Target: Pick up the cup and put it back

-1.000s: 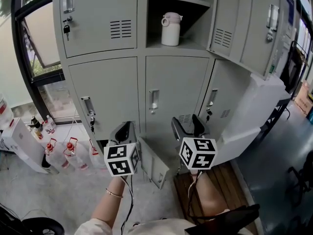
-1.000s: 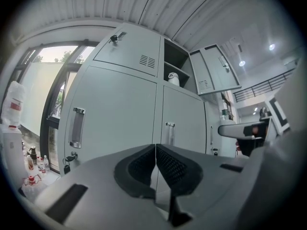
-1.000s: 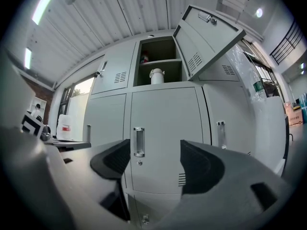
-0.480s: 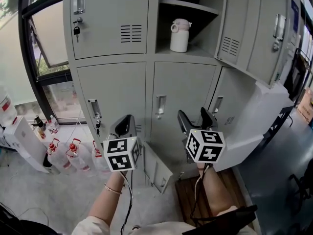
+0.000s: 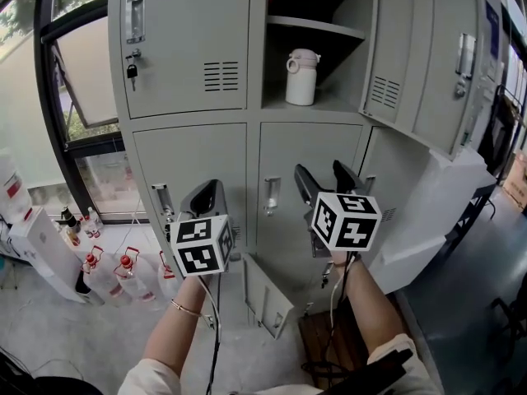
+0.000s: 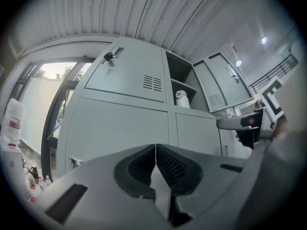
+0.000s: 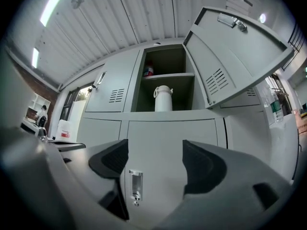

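Note:
A white cup [image 5: 301, 77] with a pale pink lid and a side handle stands upright on the lower shelf of the open grey locker compartment [image 5: 313, 105]. It also shows in the right gripper view [image 7: 163, 98] and, small, in the left gripper view [image 6: 182, 99]. My right gripper [image 5: 321, 173] is held up in front of the locker below the cup, well short of it, open with nothing between its jaws [image 7: 154, 152]. My left gripper [image 5: 208, 194] hangs further left before a closed locker door, shut and empty [image 6: 156, 150].
The compartment's door [image 5: 412, 56] swings out to the right. A small bottom door [image 5: 263, 290] stands ajar near the floor. Several water bottles [image 5: 115, 274] stand on the floor at left beside a window. A white cabinet [image 5: 428, 212] and a wooden board [image 5: 329, 336] lie at right.
Both grippers have risen in front of the lockers, the right one more. The right jaws stand a little wider than before. The cup has not moved on its shelf.

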`<action>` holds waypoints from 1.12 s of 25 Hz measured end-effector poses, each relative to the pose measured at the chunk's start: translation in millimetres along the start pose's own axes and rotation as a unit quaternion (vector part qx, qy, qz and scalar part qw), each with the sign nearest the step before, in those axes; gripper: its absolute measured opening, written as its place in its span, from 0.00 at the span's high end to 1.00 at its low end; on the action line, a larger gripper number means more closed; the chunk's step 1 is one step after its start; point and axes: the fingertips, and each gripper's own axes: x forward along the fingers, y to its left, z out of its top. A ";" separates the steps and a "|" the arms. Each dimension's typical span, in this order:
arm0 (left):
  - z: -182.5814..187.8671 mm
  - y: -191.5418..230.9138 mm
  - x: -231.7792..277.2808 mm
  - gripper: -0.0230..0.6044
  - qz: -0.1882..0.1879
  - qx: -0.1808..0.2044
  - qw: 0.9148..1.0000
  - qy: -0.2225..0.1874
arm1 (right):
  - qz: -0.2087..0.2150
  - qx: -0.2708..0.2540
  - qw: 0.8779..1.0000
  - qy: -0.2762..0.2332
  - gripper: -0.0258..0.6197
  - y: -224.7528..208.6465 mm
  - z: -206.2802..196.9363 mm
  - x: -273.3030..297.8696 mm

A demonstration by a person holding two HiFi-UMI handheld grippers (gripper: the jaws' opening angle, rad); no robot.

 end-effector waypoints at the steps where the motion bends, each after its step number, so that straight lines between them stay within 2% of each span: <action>1: 5.5 0.2 2.2 0.95 -0.001 0.005 1.000 -0.004 | 0.000 0.002 1.000 -0.002 0.43 -1.5 5.4 3.5; 10: 61.2 2.5 26.5 0.95 -0.005 0.040 0.999 -0.036 | -0.001 -0.006 1.000 -0.016 0.43 -14.7 59.7 42.9; 17: 104.0 6.7 43.7 0.95 0.005 0.040 0.998 -0.056 | 0.008 -0.021 1.000 -0.017 0.43 -13.0 99.9 73.0; 22: 117.6 8.4 49.9 0.95 0.013 0.031 0.998 -0.058 | 0.011 -0.030 0.999 -0.003 0.43 -14.8 112.9 95.7; 28: 129.8 14.0 51.3 0.95 0.027 0.041 0.997 -0.062 | 0.002 -0.051 0.998 0.026 0.43 -27.8 119.8 121.5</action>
